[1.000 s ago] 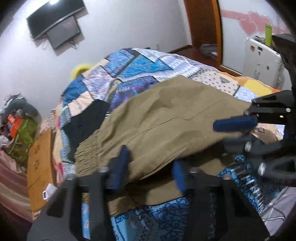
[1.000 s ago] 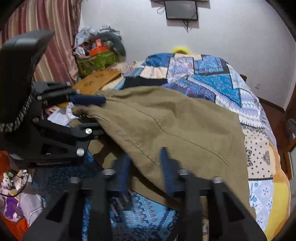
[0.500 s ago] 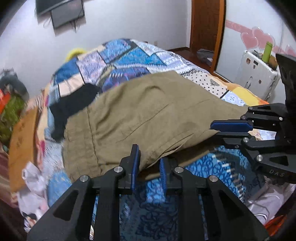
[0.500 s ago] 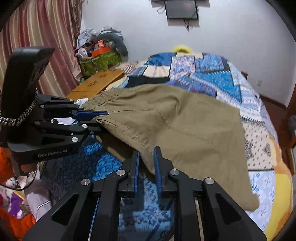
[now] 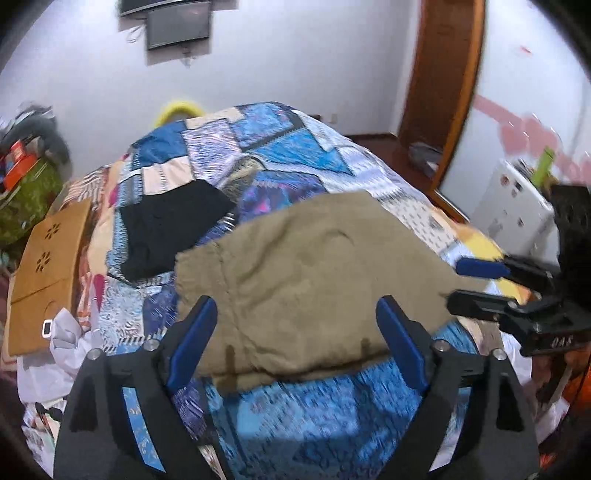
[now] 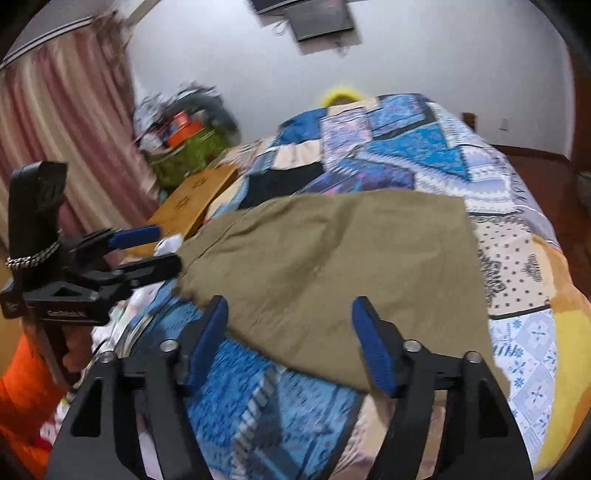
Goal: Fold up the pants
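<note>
One pair of olive-khaki pants, folded flat across a patchwork quilt near the bed's front edge. Two grippers above that near hem: left gripper spread wide, gripping nothing; right gripper likewise wide apart, nothing between its blue pads. One black garment just beyond the pants. One wooden lap tray leaning at the bedside. One dark wall screen. One striped curtain.
</note>
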